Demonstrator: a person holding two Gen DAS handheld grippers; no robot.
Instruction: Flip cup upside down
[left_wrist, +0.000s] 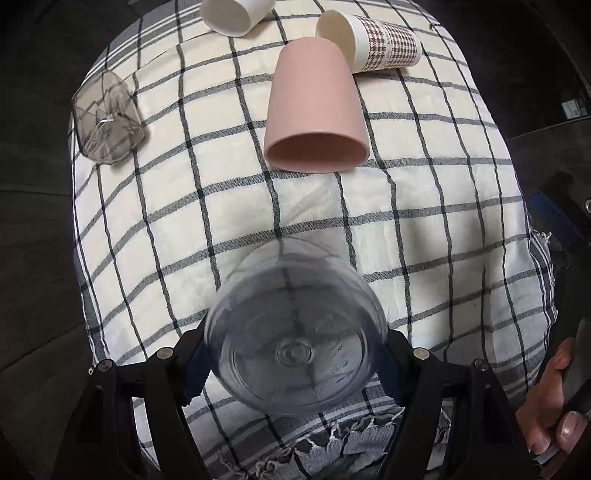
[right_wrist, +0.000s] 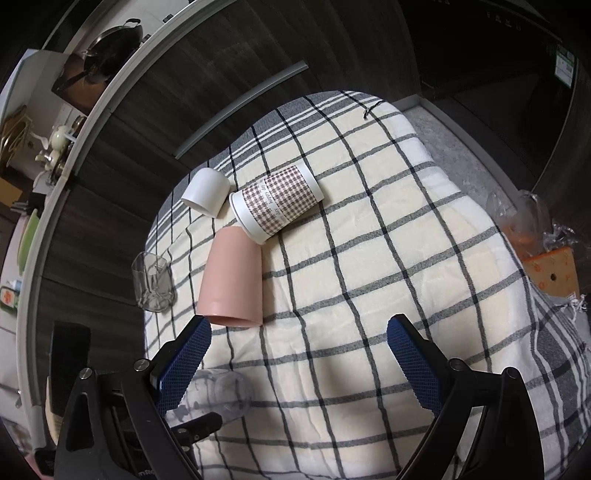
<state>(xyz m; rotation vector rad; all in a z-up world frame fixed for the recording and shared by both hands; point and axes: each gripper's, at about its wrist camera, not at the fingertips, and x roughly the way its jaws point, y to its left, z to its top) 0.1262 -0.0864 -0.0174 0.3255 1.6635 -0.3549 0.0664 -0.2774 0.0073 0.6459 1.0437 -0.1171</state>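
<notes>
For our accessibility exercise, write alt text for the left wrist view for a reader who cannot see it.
The left gripper grips a clear plastic cup, base toward the camera, above a checked cloth. Beyond lie a pink cup, a houndstooth paper cup, a white cup and a smoky glass.

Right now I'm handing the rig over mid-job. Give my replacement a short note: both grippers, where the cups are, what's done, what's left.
Left gripper: shut on the clear plastic cup, held above the checked cloth, base toward the camera.
Right gripper: open, holding nothing, over the cloth.
On the cloth, lying on their sides: pink cup, houndstooth paper cup, white cup. The grey glass sits near the left edge.
Done: clear cup picked up.
Left: turn it mouth-down and set it on the cloth.
</notes>
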